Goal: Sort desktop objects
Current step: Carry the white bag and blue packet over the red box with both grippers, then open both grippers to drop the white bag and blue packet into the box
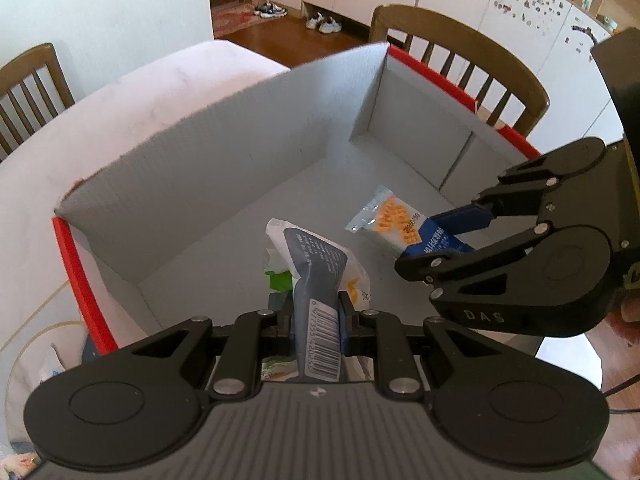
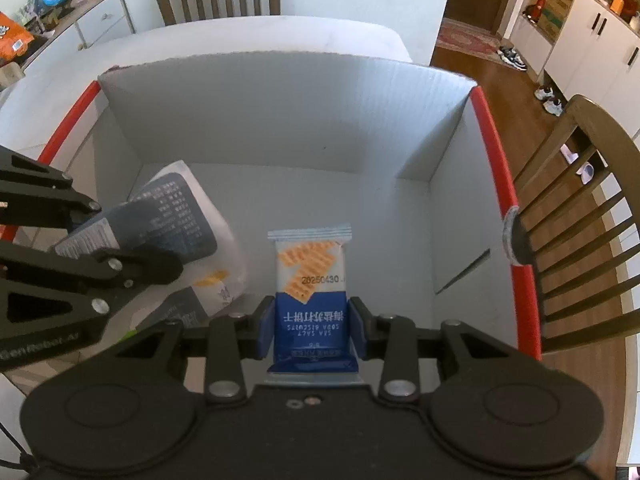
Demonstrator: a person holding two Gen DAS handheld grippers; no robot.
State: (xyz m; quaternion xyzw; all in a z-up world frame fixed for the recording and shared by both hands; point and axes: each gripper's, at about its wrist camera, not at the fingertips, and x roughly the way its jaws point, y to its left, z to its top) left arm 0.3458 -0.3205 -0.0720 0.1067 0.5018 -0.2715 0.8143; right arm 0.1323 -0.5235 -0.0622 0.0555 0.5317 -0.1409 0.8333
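Note:
Both grippers reach down into a white cardboard box [image 1: 208, 152] [image 2: 280, 120] with red edge strips. My left gripper [image 1: 318, 314] is shut on a grey-and-white snack packet [image 1: 316, 276] with a barcode; the same packet [image 2: 180, 216] shows at the left of the right wrist view. My right gripper [image 2: 312, 322] is shut on a blue-and-white soda biscuit packet [image 2: 310, 280] printed with orange crackers. In the left wrist view that biscuit packet [image 1: 396, 220] hangs low over the box floor, with the right gripper [image 1: 452, 236] on its blue end.
A green-and-white wrapper [image 1: 278, 276] lies on the box floor under the grey packet. The box stands on a white table [image 1: 132, 96]. Wooden chairs [image 1: 460, 60] [image 2: 580, 216] stand close behind the box and to its right. A cabinet [image 2: 60, 12] with clutter is at the far left.

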